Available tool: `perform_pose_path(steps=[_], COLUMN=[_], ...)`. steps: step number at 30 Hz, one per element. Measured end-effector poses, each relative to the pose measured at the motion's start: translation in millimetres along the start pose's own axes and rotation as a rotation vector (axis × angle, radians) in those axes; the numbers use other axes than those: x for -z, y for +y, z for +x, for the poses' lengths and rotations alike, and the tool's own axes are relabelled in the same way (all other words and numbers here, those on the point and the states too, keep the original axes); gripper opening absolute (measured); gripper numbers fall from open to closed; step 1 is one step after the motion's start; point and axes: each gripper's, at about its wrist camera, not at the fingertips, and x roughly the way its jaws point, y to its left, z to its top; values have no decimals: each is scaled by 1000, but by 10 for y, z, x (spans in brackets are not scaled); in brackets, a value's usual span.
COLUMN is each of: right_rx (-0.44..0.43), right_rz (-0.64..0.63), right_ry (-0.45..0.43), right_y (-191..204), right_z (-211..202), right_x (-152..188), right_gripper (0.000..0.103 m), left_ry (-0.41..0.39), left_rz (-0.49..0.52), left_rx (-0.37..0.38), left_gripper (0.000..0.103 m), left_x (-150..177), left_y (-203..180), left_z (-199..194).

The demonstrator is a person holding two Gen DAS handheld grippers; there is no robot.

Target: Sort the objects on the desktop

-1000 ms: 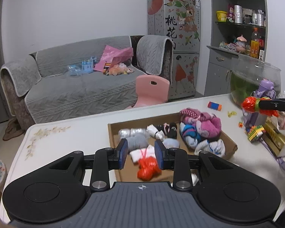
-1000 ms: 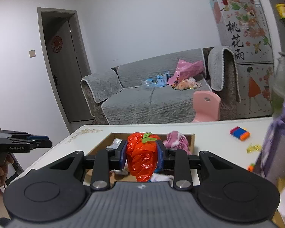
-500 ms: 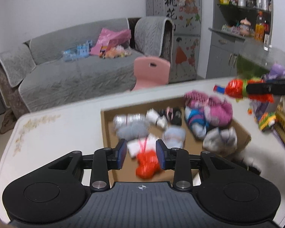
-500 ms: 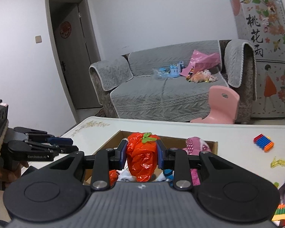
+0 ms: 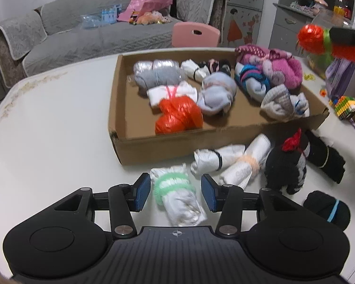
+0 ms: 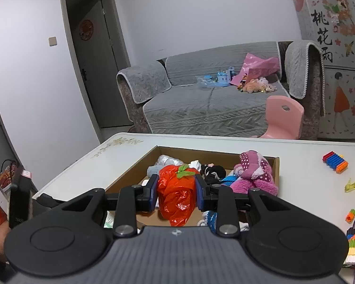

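My left gripper (image 5: 176, 193) is open, its pads on either side of a white bundle with a green band (image 5: 177, 196) lying on the table in front of the cardboard box (image 5: 168, 145). The box holds several rolled sock bundles and an orange bag (image 5: 178, 116). My right gripper (image 6: 176, 193) is shut on an orange bag with a green tie (image 6: 176, 189), held above the box (image 6: 130, 172); it also shows in the left wrist view (image 5: 313, 39). White bundles (image 5: 224, 159) and black bundles (image 5: 288, 165) lie beside the box.
A white table (image 5: 47, 118) carries the box. Toy blocks (image 5: 344, 104) and packets sit at the right edge. Coloured blocks (image 6: 335, 162) and a yellow clip (image 6: 354, 185) lie on the table's right. A pink chair (image 6: 282, 116) and grey sofa (image 6: 213, 108) stand behind.
My left gripper has pulled back and down from over the box to the bundles in front of it. My right gripper has moved over the box, still holding the orange bag.
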Motion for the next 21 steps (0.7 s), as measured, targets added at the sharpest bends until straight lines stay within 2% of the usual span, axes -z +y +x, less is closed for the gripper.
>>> perform_pose_path(steps=[2, 4, 5, 14, 21], right_rx=[-4, -7, -7, -12, -18], right_rz=[1, 2, 3, 8, 1], right_ry=[2, 3, 4, 3, -2], right_y=[-1, -11, -16, -25, -16], right_z=[22, 38, 40, 42, 43], right_x=[0, 0, 1, 6, -44], right_gripper=[28, 28, 28, 28, 28], left_ry=[8, -8, -11, -32, -60], left_rz=[-5, -2, -8, 21, 54], left_rx=[-3, -15, -14, 7, -6], left_gripper=[53, 48, 39, 38, 38], left_x=[46, 73, 73, 54, -118], left_y=[-12, -26, -22, -67, -26], left_z=[45, 41, 31, -152, -428])
